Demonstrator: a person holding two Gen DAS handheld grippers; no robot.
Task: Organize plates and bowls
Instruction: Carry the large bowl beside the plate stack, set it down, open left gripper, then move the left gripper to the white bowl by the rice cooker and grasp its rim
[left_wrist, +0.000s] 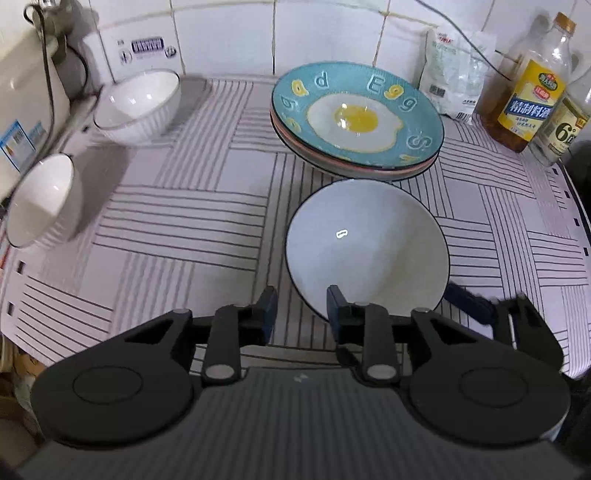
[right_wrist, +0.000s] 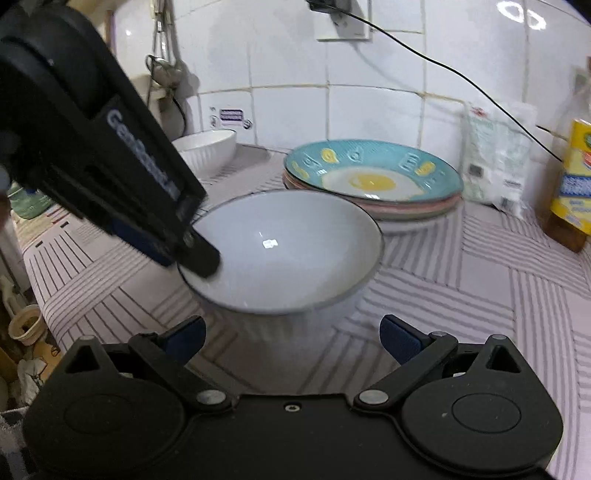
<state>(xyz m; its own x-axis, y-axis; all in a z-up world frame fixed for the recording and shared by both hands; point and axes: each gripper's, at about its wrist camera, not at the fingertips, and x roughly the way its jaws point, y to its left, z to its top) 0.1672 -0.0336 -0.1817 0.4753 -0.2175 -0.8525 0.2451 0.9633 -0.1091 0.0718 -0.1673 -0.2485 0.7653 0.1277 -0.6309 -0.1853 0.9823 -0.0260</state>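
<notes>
Since the striped cloth (left_wrist: 177, 206) covers the whole counter, everything sits on it: plate stack (left_wrist: 356, 118) at 12 o'clock against the wall, likely the sorted pile. Big bowl (left_wrist: 367, 247) just in front of it at centre. Left gripper (left_wrist: 301, 312) straddles that bowl's near rim, fingers half spread, one inside, not yet pinching. Right gripper (right_wrist: 293, 338) waits spread wide at 6 o'clock. Two small bowls (left_wrist: 138, 105) well apart at 10, probably meant for nesting.
</notes>
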